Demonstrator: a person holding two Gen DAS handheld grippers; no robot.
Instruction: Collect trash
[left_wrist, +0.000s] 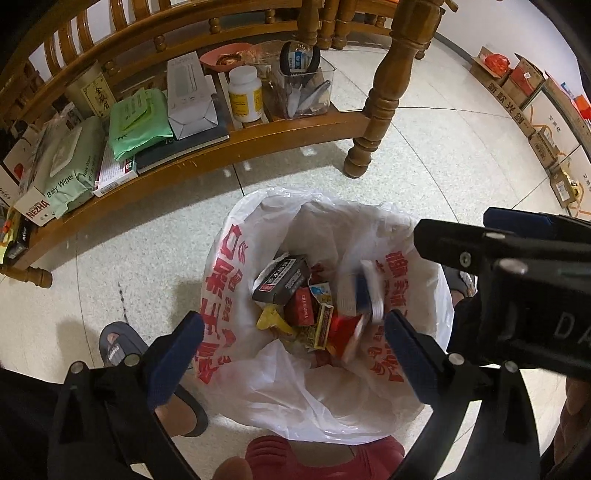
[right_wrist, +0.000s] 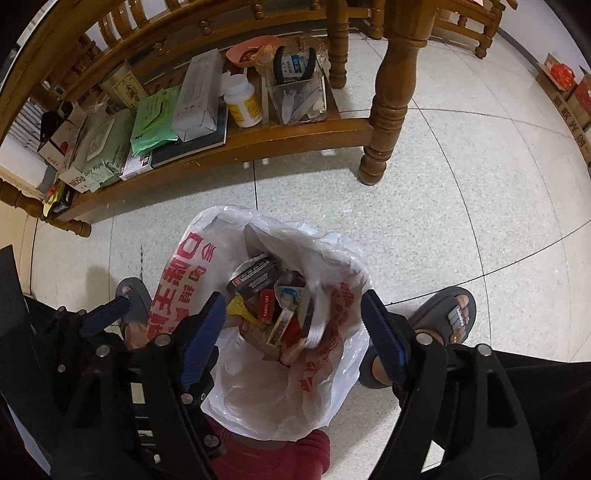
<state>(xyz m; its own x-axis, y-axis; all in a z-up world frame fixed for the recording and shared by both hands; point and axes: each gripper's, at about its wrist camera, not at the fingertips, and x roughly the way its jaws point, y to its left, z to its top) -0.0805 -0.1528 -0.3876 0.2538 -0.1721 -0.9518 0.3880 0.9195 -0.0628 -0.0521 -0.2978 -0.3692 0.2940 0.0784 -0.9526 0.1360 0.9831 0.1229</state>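
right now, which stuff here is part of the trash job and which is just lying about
Job:
white plastic bag
dark carton inside it
red box inside it
left gripper
right gripper

Lying about:
white pill bottle
baby wipes pack
green packet

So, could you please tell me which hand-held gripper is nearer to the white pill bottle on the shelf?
Hard to call: both hang open over the trash bag, far from the pill bottle; the right hand-held gripper is beside the left hand-held gripper.

bag (left_wrist: 258, 387) mouth open, table leg (left_wrist: 384, 96) beyond
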